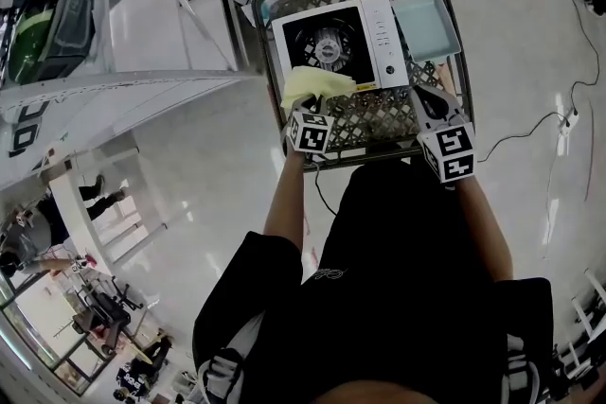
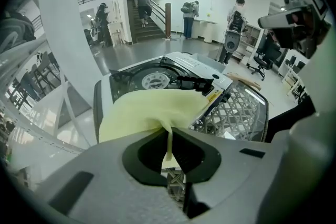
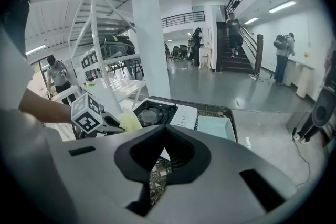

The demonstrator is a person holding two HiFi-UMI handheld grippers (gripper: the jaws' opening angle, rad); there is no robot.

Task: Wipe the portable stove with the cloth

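Note:
A white portable stove with a black burner plate lies in a grey lattice basket. A pale yellow cloth hangs over the stove's near left corner, and my left gripper is shut on a fold of it. In the left gripper view the cloth spreads from the left gripper across the stove's front edge. My right gripper is shut with nothing in it, over the basket's near right part. The right gripper view shows the right gripper, the stove and the cloth beyond.
A light blue tray stands in the basket to the right of the stove. White shelving runs along the left. A black cable trails over the floor at the right. People stand far off in the hall.

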